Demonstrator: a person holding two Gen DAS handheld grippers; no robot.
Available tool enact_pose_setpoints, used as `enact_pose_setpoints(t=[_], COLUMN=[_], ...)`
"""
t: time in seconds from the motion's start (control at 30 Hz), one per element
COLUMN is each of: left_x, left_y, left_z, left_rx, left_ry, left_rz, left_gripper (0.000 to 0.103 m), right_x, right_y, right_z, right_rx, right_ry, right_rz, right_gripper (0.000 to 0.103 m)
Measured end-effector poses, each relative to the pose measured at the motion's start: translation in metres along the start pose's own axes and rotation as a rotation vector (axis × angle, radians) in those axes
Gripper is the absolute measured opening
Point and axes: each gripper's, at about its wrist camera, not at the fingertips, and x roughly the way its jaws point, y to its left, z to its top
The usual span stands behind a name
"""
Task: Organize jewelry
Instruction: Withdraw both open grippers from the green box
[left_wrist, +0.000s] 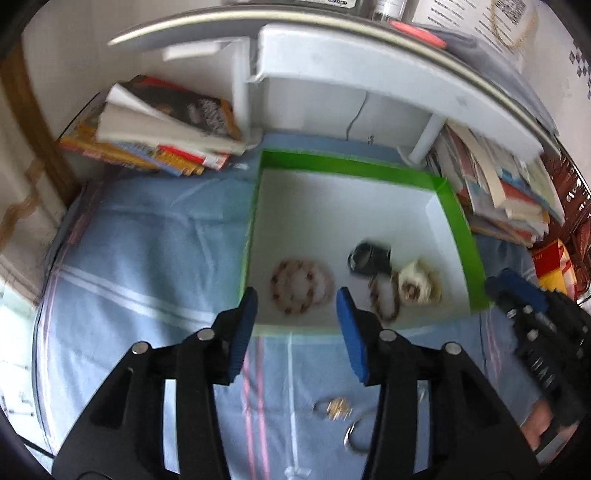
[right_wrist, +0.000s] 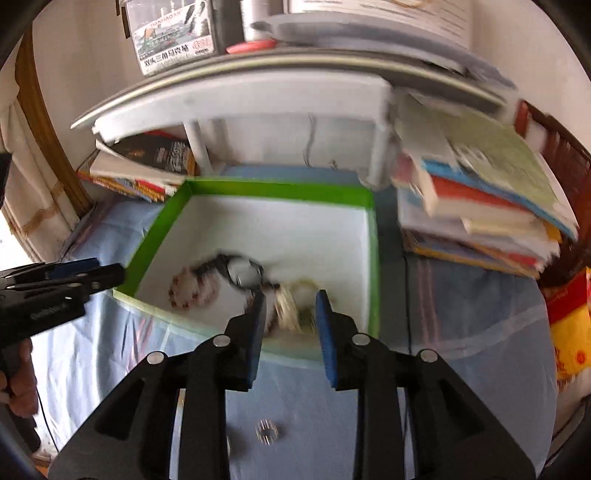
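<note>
A green-rimmed white box (left_wrist: 458, 218) (right_wrist: 155, 225) lies on the blue cloth. Inside are a beaded bracelet (left_wrist: 299, 291) (right_wrist: 188, 291), a black watch (left_wrist: 369, 256) (right_wrist: 240, 271), a cream bracelet bundle (left_wrist: 415, 284) (right_wrist: 295, 302) and a brown chain (left_wrist: 384, 302). My left gripper (left_wrist: 297, 301) is open and empty over the box's near edge. My right gripper (right_wrist: 290, 302) is open, above the cream bundle; it also shows in the left wrist view (left_wrist: 517, 291). A gold ring piece (left_wrist: 336, 408) and a silver ring (left_wrist: 354, 434) lie on the cloth; a small sparkly ring (right_wrist: 266, 431) lies below the right gripper.
Stacks of books lie at the back left (left_wrist: 159, 129) (right_wrist: 140, 166) and at the right (left_wrist: 498, 184) (right_wrist: 480, 206). A white shelf stand (left_wrist: 351, 92) (right_wrist: 258, 107) rises behind the box. A red and yellow packet (right_wrist: 569, 325) lies at the far right.
</note>
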Motion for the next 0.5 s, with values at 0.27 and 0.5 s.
enact_pose_setpoints(t=[0.27, 0.5], left_x=[0.022, 0.031], left_y=[0.005, -0.021], left_z=[-0.081, -0.089], left_rx=[0.052, 0.112], left_ry=[0.173, 0.197], left_rz=[-0.007, -0.091], left_gripper=[0.047, 0.049], right_x=[0.019, 0.019], right_y=[0.007, 0.027], right_z=[-0.090, -0.121], right_rx=[-0.038, -0.033], right_ry=[0.228, 0.280], right_rz=[0.038, 0.063], right_gripper=[0.028, 0.028])
